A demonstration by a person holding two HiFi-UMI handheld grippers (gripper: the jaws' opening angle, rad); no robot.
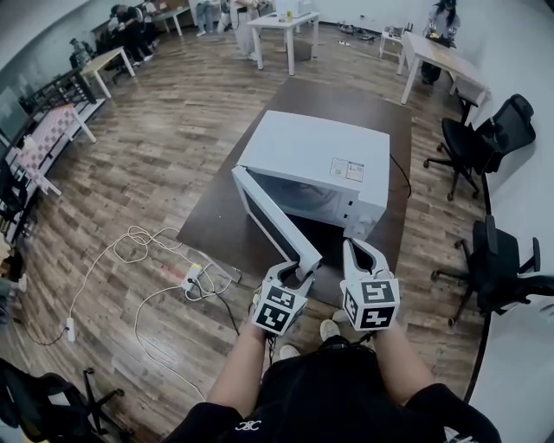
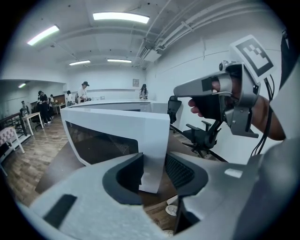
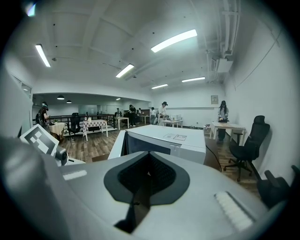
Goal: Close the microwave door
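A white microwave [image 1: 312, 160] stands on a dark brown table [image 1: 346, 99]. Its door [image 1: 273, 221] is swung wide open toward me, hinged at the left. My left gripper [image 1: 305, 270] is at the door's free end. In the left gripper view the door's white edge [image 2: 154, 140] stands between the two pads of the left gripper [image 2: 153, 171], and both pads rest against it. My right gripper [image 1: 353, 245] is just right of the door end, by the microwave's front right corner. Its jaws are shut, with nothing held in the right gripper [image 3: 147, 173].
White cables and a power strip [image 1: 192, 277] lie on the wooden floor to the left. Black office chairs [image 1: 476, 138] [image 1: 502, 268] stand along the right wall. White tables [image 1: 286, 26] and several people are at the far end of the room.
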